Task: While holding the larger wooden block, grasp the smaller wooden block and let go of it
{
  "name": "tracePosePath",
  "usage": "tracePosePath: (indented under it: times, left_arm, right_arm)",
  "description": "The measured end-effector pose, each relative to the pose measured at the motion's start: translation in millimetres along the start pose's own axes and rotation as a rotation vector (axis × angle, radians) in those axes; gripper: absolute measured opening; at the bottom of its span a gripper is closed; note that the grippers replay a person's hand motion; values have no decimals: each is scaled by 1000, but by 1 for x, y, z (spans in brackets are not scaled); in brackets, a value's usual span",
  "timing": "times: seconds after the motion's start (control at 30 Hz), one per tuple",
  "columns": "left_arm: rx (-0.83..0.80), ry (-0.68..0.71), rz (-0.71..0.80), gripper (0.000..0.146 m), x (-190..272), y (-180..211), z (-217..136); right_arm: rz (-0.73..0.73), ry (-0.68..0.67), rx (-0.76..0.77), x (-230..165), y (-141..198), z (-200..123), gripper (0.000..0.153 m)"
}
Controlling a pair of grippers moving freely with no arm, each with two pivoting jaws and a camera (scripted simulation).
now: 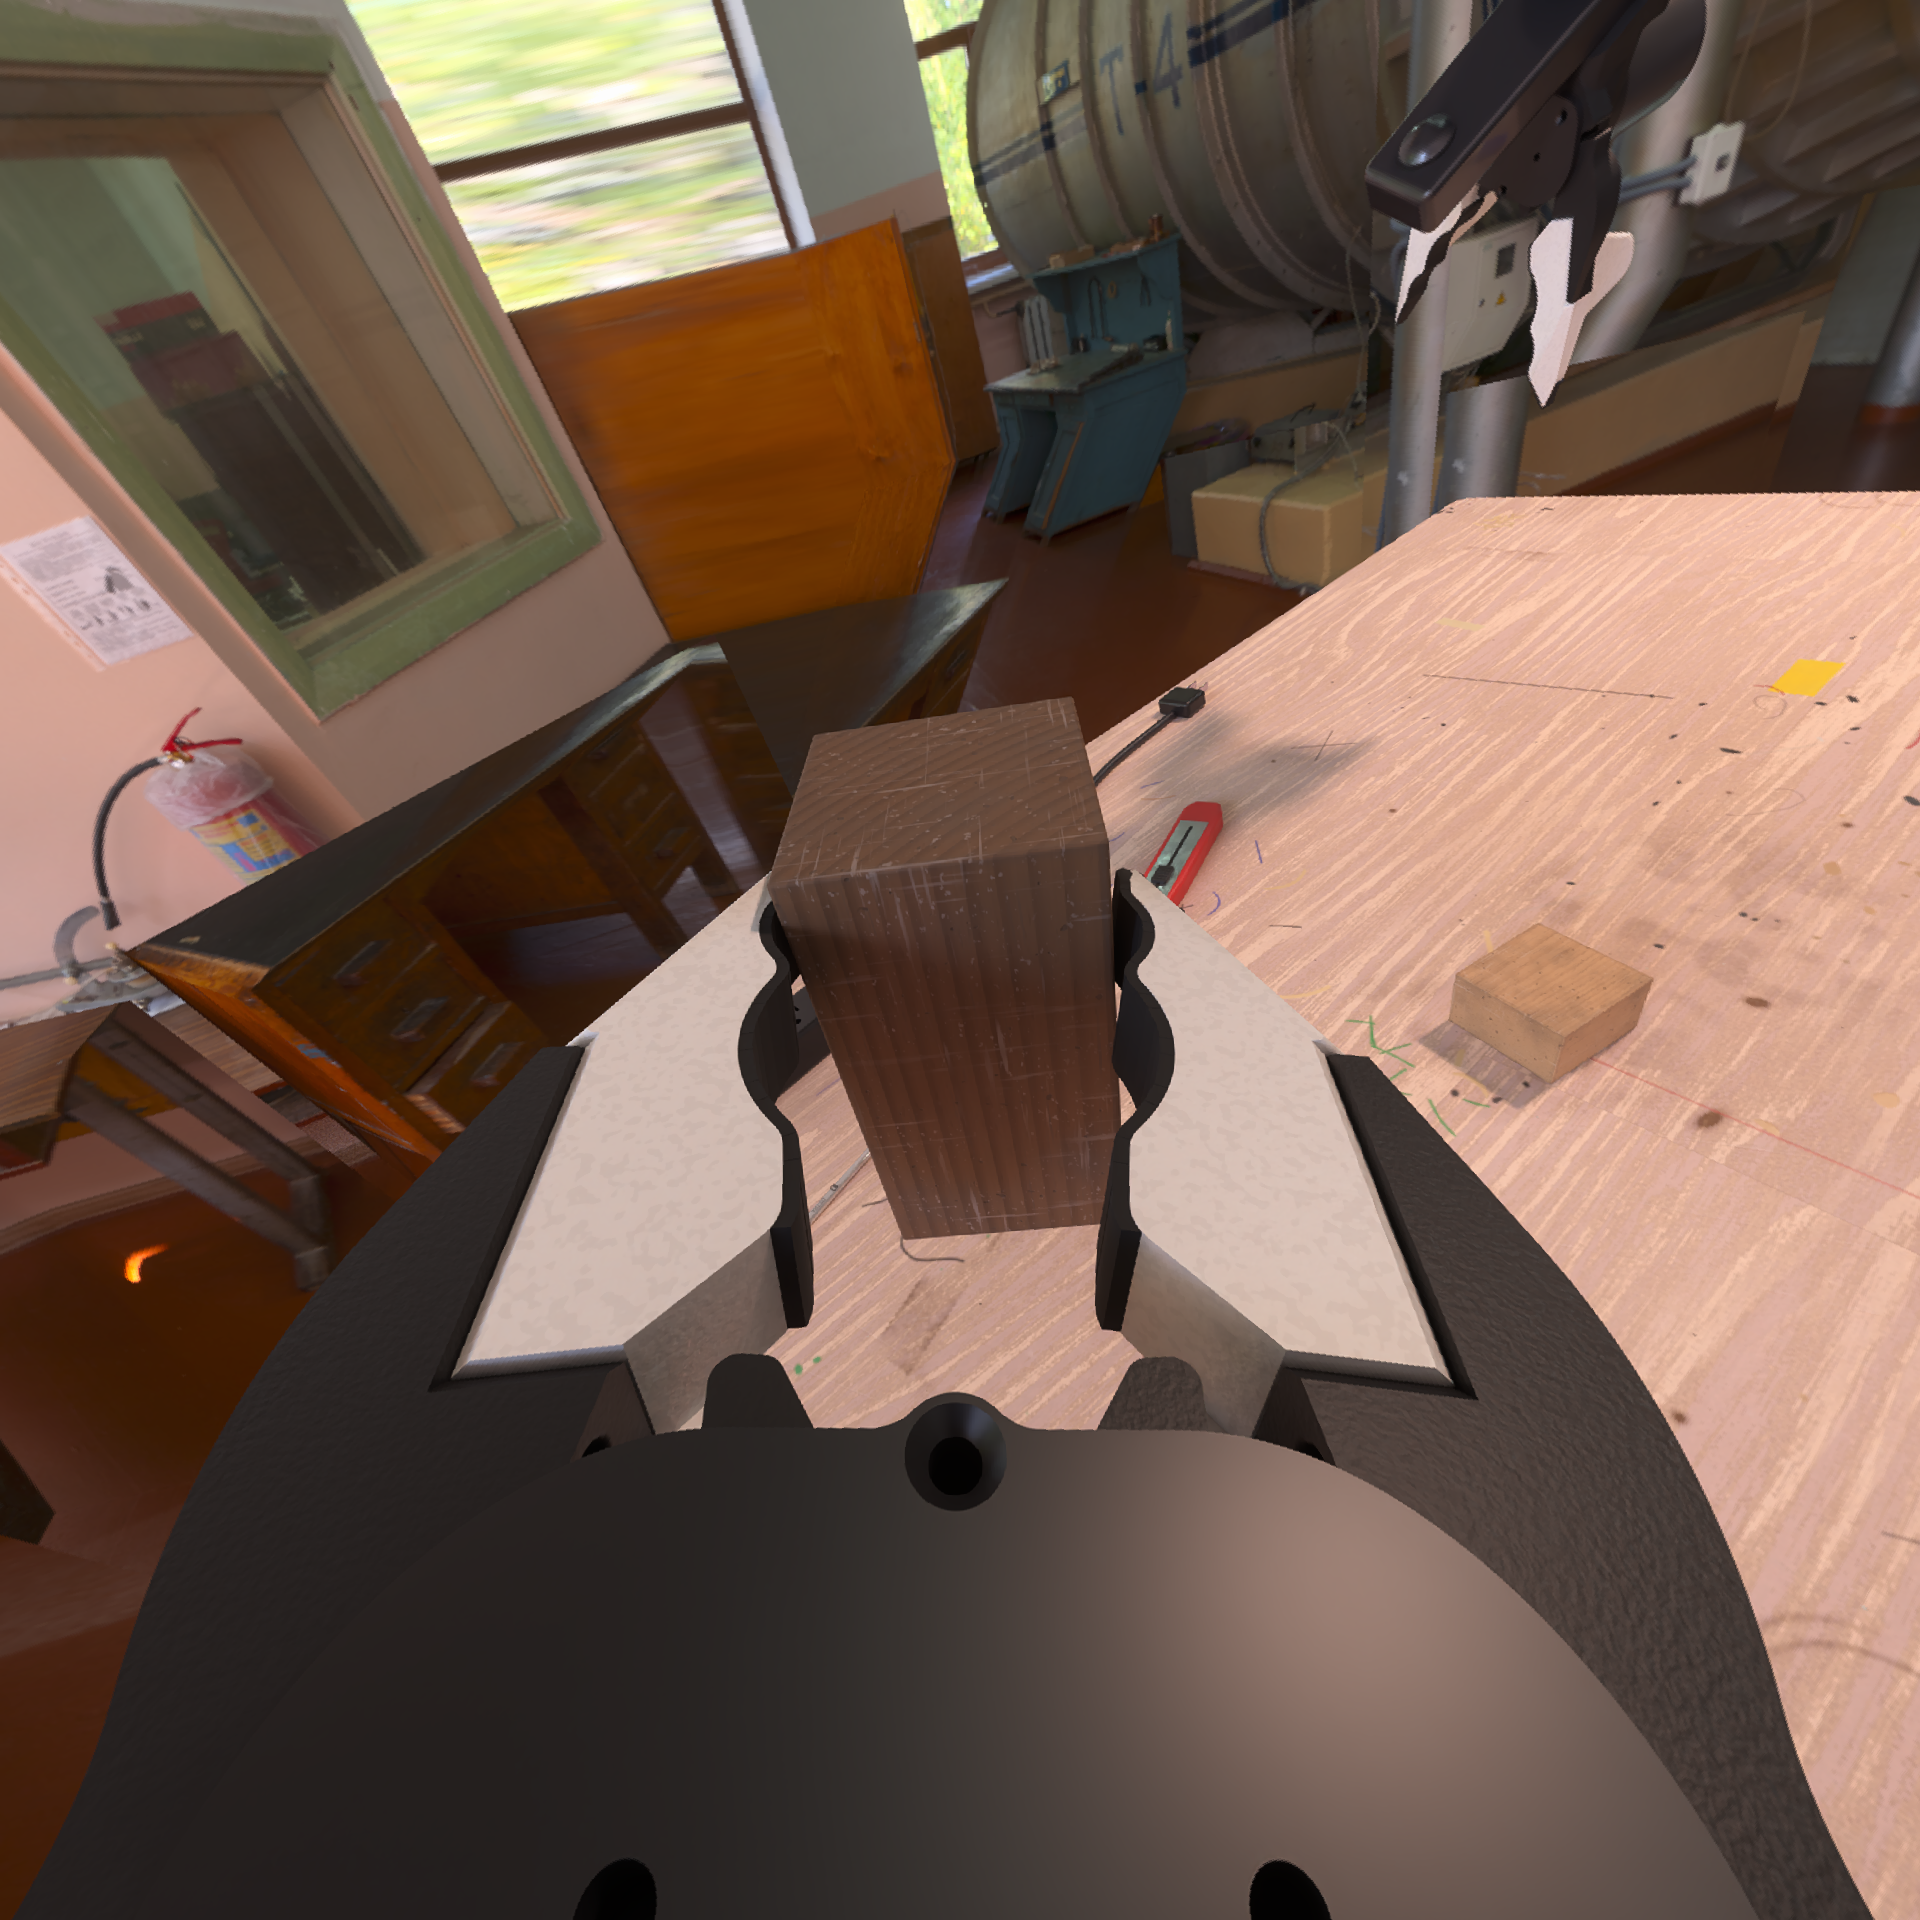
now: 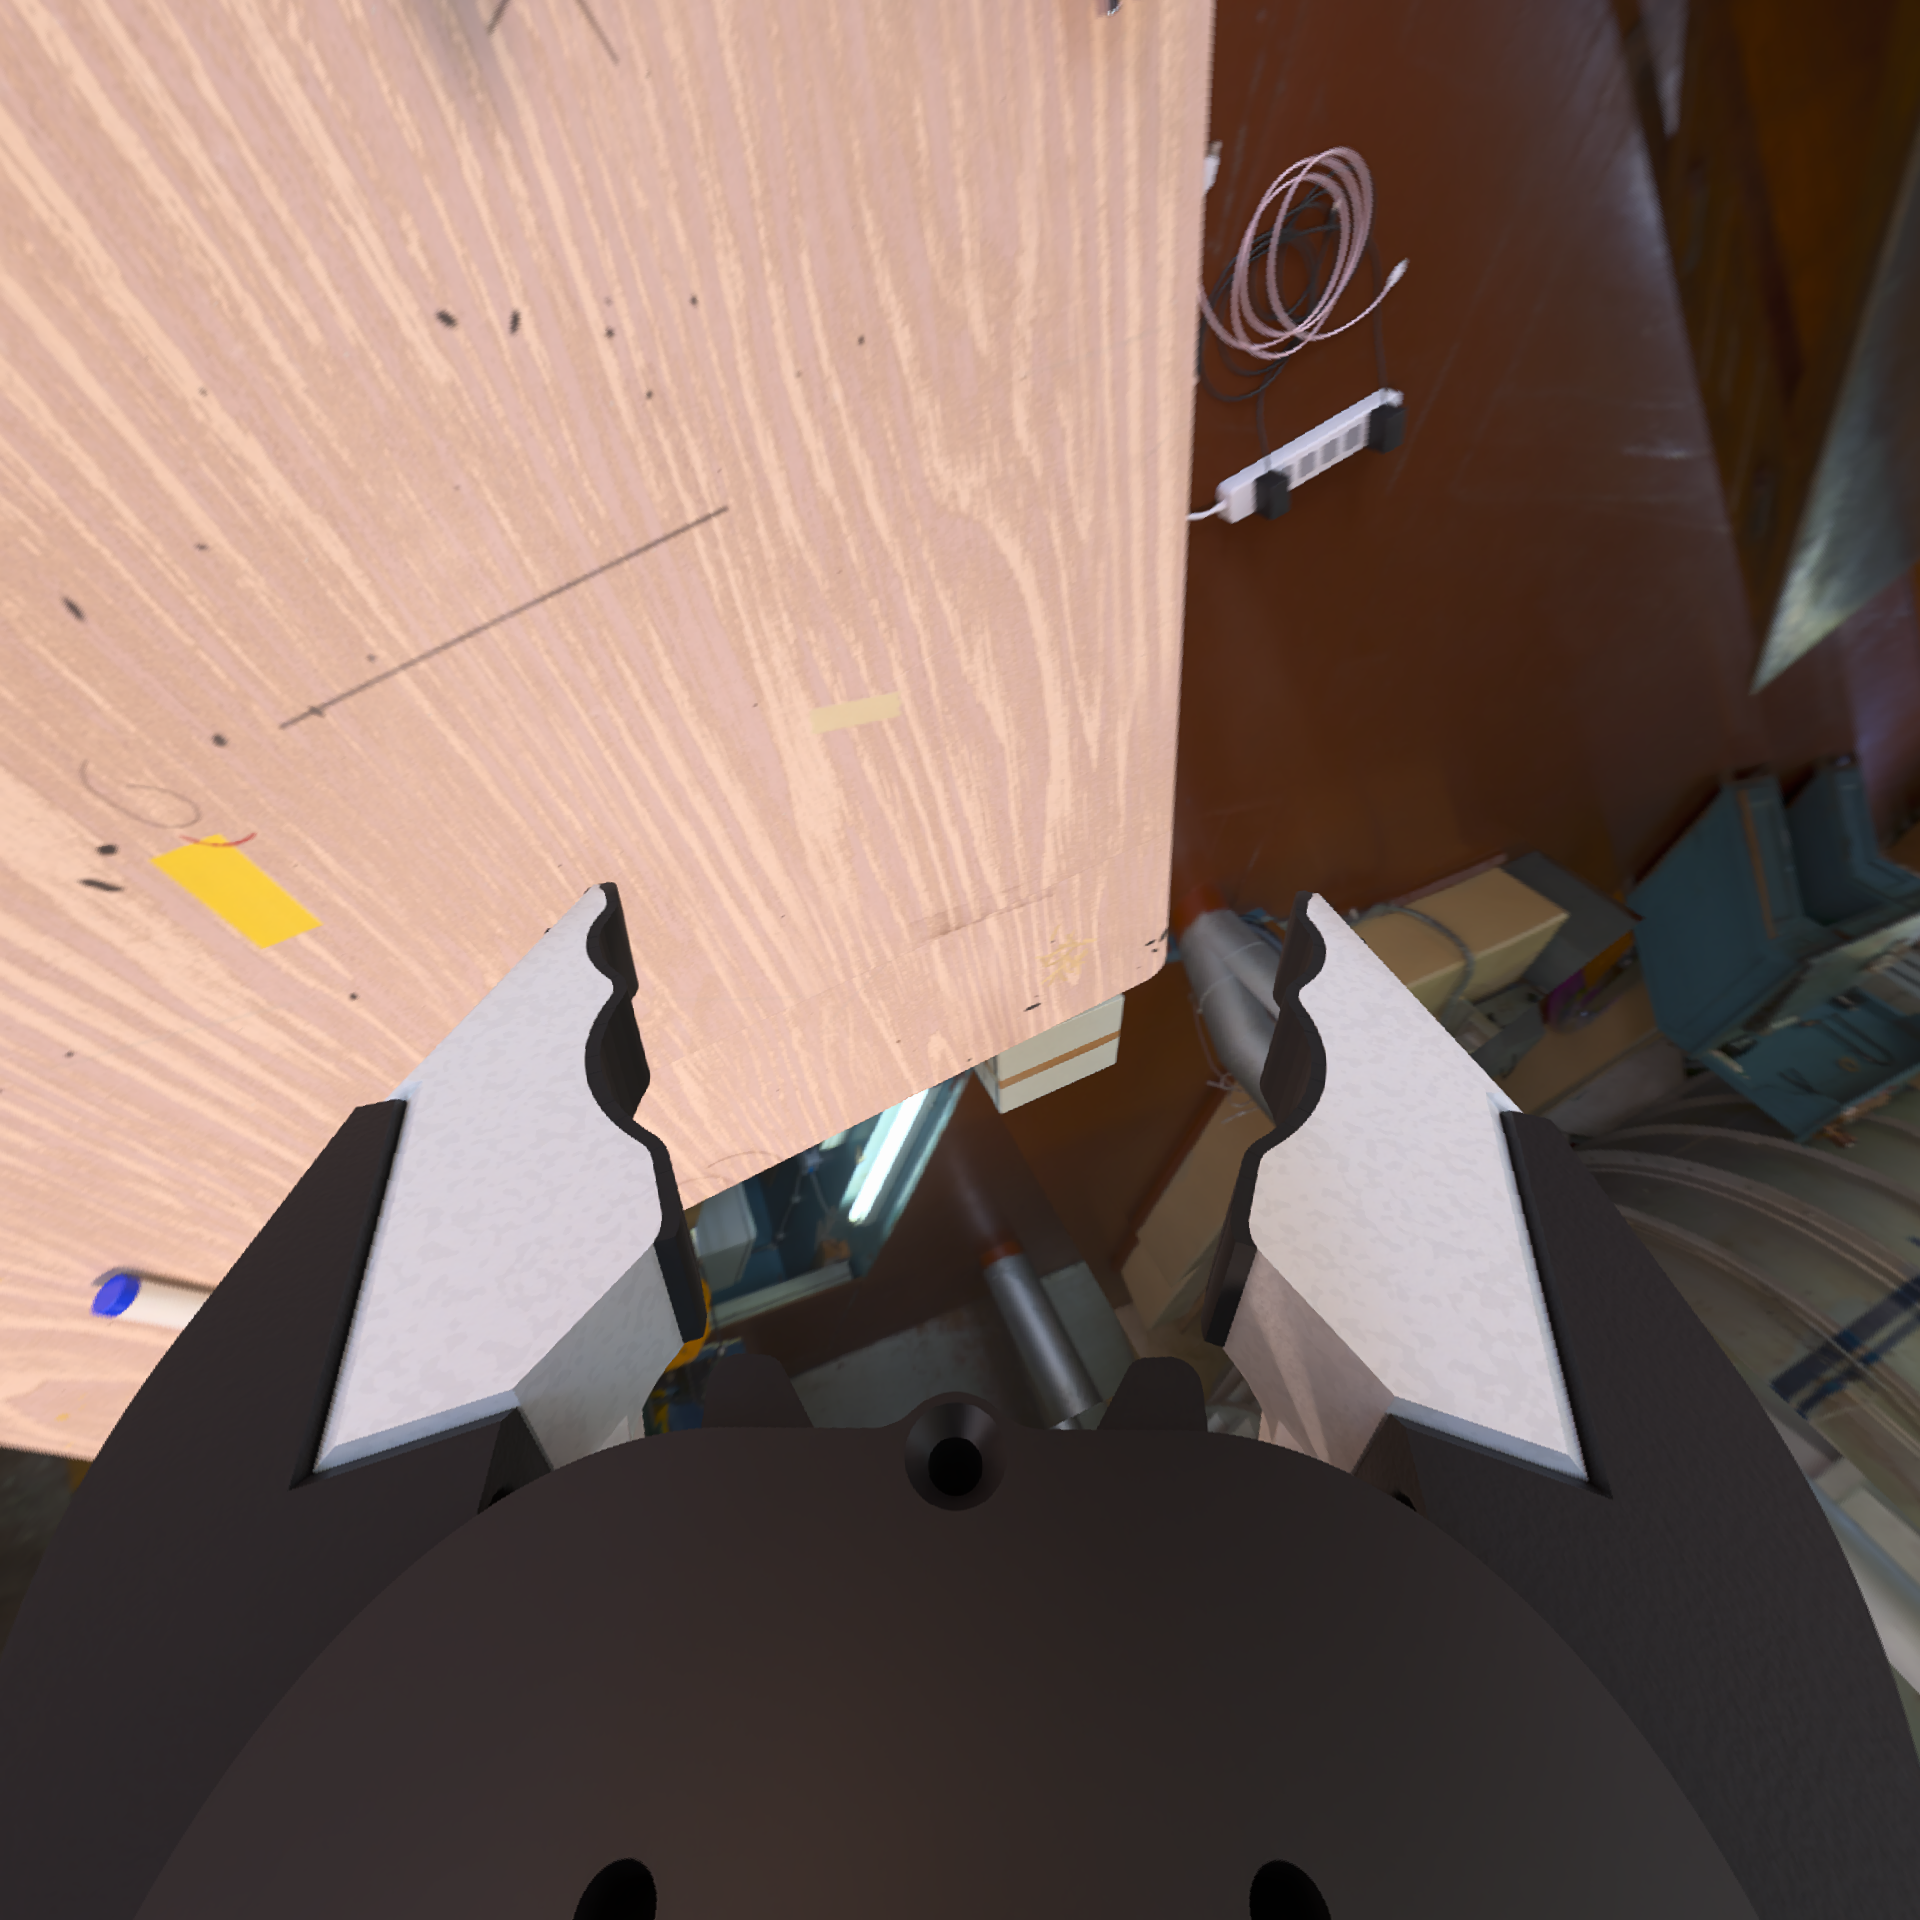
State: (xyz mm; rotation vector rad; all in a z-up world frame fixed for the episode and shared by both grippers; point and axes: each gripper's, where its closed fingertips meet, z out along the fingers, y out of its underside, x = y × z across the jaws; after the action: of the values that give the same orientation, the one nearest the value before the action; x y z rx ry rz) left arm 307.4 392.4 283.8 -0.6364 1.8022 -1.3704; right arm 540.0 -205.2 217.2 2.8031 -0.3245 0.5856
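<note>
My left gripper (image 1: pixel 951 914) is shut on the larger wooden block (image 1: pixel 951 966), a tall dark brown block held upright above the table. The smaller wooden block (image 1: pixel 1548 1000), light tan and flat, lies on the table (image 1: pixel 1558 1351) to the right of it, untouched. My right gripper shows far off in the left wrist view (image 1: pixel 1475 312), high above the table's far edge, jaws apart and empty. In its own view the right gripper (image 2: pixel 956 914) is open over the table's corner (image 2: pixel 727 520); neither block shows there.
A red utility knife (image 1: pixel 1184 847) and a black plug with cable (image 1: pixel 1179 704) lie on the table behind the dark block. Yellow tape (image 1: pixel 1806 676) (image 2: pixel 234 894) marks the surface. A blue-capped marker (image 2: pixel 135 1299) lies at the left. A power strip (image 2: pixel 1309 454) lies beyond the table edge.
</note>
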Motion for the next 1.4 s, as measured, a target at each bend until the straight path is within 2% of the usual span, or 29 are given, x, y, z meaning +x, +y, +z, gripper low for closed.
tracePosePath:
  times: [0.33,0.5,0.57,0.63,0.73,0.87,0.97,1.03,1.13,1.17,1.3,1.4]
  left_arm:
    - [26,-7,-8,60,-5,-5,-9]
    - [32,-13,-1,60,-6,-7,-12]
    - [35,-15,-4,60,-6,-7,-12]
    - [37,-12,-11,60,-5,-8,-12]
    - [39,0,-18,60,-1,-10,-10]
    - [47,31,-14,60,11,-15,-8]
    - [58,65,7,60,25,-22,-7]
    - [74,96,0,60,38,-27,-5]
    - [91,164,-47,60,63,-31,0]
    - [92,186,-63,60,71,-30,2]
    - [139,210,-132,60,93,-32,14]
    - [153,265,-160,60,108,-40,24]
  right_arm:
    - [68,121,146,7,-11,-25,130]
    - [112,337,399,12,-32,-70,132]
    - [122,443,537,2,-46,-97,132]
    - [154,480,673,-27,-65,-114,132]
    - [171,324,889,-104,-114,-110,131]
    - [187,-16,1109,-224,-194,-71,130]
    - [179,-218,1151,-295,-246,-49,114]
    - [121,-286,1095,-329,-272,-34,108]
    - [34,-294,938,-355,-289,-13,104]
    - [41,-284,928,-356,-292,-11,101]
    - [120,-303,966,-350,-290,-6,76]
    - [98,-314,985,-351,-286,-2,69]
